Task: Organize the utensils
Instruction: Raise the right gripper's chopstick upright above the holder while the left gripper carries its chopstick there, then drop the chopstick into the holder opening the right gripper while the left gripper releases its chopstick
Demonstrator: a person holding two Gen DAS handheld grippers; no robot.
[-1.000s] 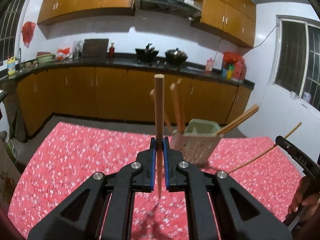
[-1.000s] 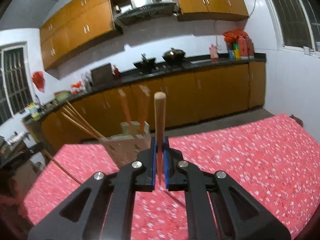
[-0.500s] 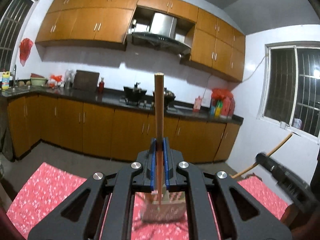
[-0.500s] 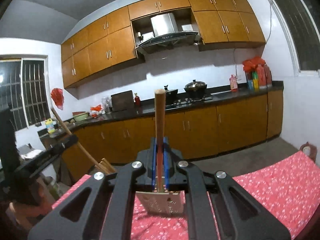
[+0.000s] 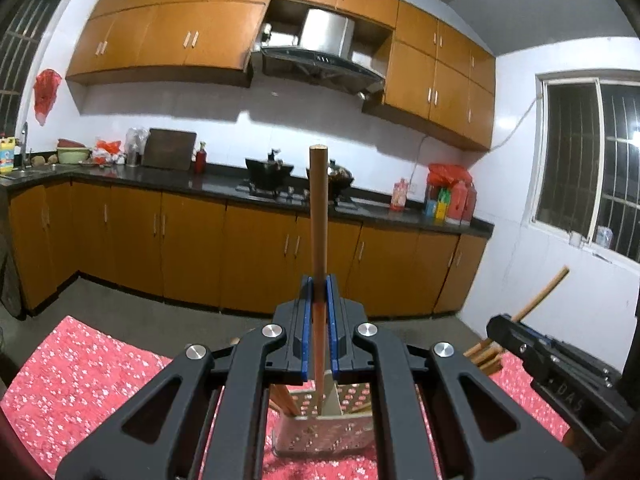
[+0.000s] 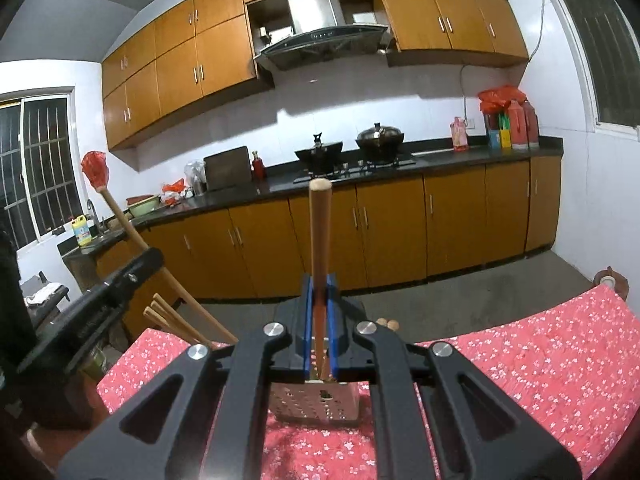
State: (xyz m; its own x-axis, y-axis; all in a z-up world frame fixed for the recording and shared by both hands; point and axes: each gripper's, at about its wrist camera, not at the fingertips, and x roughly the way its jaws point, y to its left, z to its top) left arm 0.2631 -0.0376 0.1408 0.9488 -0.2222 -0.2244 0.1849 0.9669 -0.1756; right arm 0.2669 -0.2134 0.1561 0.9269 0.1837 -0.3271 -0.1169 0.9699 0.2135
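My left gripper (image 5: 319, 296) is shut on an upright wooden chopstick (image 5: 319, 208). Its lower tip reaches down into the perforated utensil holder (image 5: 320, 430), which stands on the table right under the jaws. My right gripper (image 6: 319, 296) is shut on a second upright chopstick (image 6: 319, 232) over the same holder (image 6: 316, 404). Other chopsticks (image 6: 172, 320) lean out of the holder. In the left wrist view the right gripper (image 5: 540, 354) shows at the right. In the right wrist view the left gripper (image 6: 104, 300) shows at the left with its chopstick (image 6: 132, 232).
A red flowered cloth (image 5: 80, 380) covers the table, whose far edge (image 6: 520, 332) lies just past the holder. Beyond it are bare floor and orange kitchen cabinets (image 5: 192, 256) under a dark counter. A small round thing (image 6: 608, 280) sits by the table's far right corner.
Both grippers have risen and come together over the holder, which now sits right under each gripper. Both views have tilted up from the table toward the kitchen wall. Both grips held.
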